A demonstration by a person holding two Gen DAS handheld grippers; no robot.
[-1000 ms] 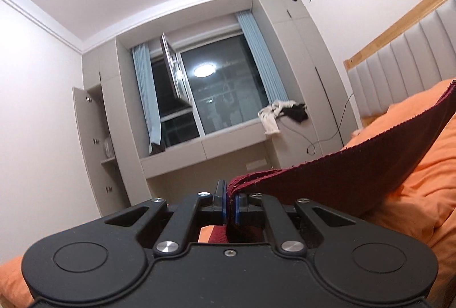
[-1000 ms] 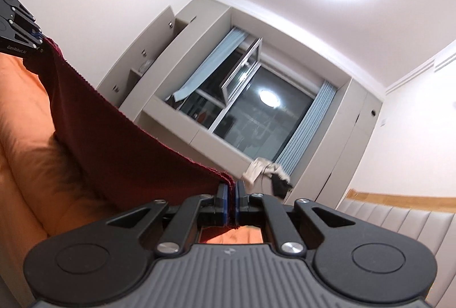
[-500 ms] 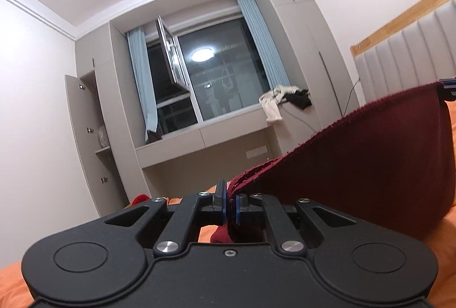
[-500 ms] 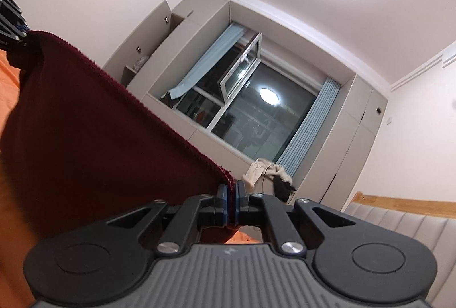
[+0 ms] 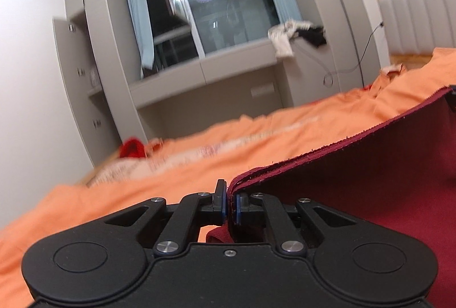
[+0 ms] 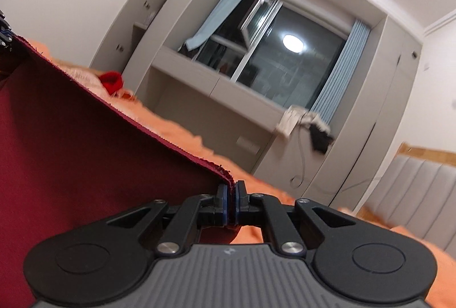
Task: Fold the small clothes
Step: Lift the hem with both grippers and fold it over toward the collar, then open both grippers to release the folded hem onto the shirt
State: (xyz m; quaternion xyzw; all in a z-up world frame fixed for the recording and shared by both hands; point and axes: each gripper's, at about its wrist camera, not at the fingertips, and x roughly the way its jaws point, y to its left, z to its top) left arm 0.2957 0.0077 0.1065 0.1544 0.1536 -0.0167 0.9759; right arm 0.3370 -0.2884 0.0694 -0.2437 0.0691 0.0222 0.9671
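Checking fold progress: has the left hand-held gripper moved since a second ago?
Yes. The left hand-held gripper has tipped downward: the window sits higher in its view, and the orange bedspread now fills the middle.

Both wrist views low over bed [image 5: 256, 142], facing window [image 6: 285, 63].

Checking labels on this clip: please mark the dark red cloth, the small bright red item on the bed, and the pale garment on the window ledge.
dark red knitted cloth [image 5: 384, 179]: left wrist view, flat middle.
small bright red item [image 6: 112, 81]: right wrist view, its centre.
pale garment [image 5: 282, 41]: left wrist view, hanging part.
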